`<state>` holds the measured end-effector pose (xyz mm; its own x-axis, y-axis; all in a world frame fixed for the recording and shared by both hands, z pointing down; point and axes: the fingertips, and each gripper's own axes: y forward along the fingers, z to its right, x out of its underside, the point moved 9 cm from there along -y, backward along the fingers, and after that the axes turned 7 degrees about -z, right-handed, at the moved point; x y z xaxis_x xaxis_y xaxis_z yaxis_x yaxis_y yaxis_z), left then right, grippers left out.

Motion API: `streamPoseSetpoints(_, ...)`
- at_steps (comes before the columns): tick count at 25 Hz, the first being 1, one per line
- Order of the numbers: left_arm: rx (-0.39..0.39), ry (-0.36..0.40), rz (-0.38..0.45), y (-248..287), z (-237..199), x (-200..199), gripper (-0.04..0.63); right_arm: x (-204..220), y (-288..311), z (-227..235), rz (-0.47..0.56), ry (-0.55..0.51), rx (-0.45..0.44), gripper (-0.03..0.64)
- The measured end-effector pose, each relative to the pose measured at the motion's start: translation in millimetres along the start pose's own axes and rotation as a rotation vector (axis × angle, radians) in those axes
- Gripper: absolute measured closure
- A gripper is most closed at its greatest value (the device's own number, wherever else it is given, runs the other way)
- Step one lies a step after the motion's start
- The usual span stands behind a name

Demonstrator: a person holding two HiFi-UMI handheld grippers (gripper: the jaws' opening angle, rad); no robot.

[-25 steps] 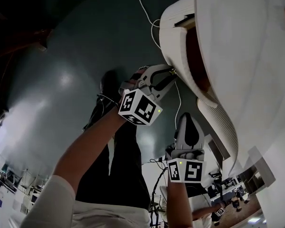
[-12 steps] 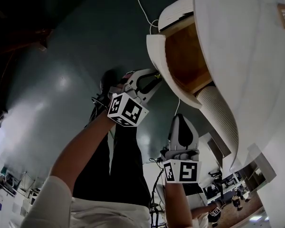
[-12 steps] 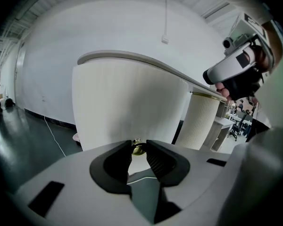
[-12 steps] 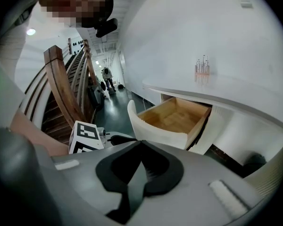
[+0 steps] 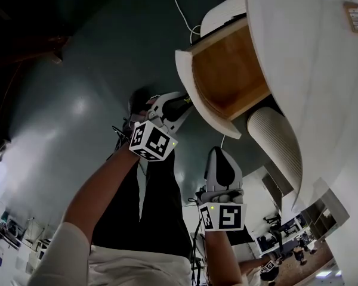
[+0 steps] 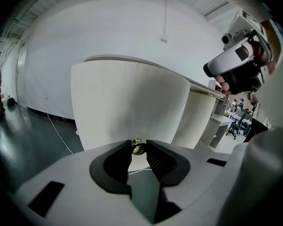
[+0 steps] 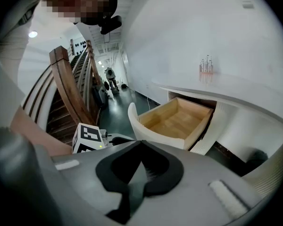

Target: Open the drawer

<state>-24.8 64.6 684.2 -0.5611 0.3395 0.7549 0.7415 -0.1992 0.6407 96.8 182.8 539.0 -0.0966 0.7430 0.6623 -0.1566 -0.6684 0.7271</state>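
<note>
The drawer [image 5: 227, 70] stands pulled well out of the white curved cabinet, its bare wooden inside showing. My left gripper [image 5: 182, 104] is shut on the small brass knob [image 6: 137, 147] at the middle of the curved white drawer front [image 6: 127, 107]. The pads pinch the knob from both sides. My right gripper [image 5: 222, 162] hangs lower and nearer, apart from the drawer, its jaws together with nothing in them. From the right gripper view [image 7: 140, 144] the open drawer [image 7: 174, 119] lies ahead, and the left gripper's marker cube [image 7: 89, 136] shows at the drawer front.
A ribbed white column [image 5: 274, 142] stands under the cabinet top [image 5: 310, 70] beside the drawer. A white cable [image 5: 182, 16] trails over the dark floor. Small bottles [image 7: 206, 65] stand on the top. A wooden staircase [image 7: 68, 88] rises at left.
The drawer has slid further out, from barely open to wide open. My left gripper moved back toward me with the knob. The right gripper also drifted back and left.
</note>
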Motion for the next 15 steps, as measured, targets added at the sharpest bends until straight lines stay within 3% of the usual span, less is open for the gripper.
streamPoseSetpoints(15, 0.01, -0.004, -0.065, -12.6, -1.9, 13.7, 0.488, -10.0, -9.9, -14.4, 0.013, -0.002, -0.007, 0.606)
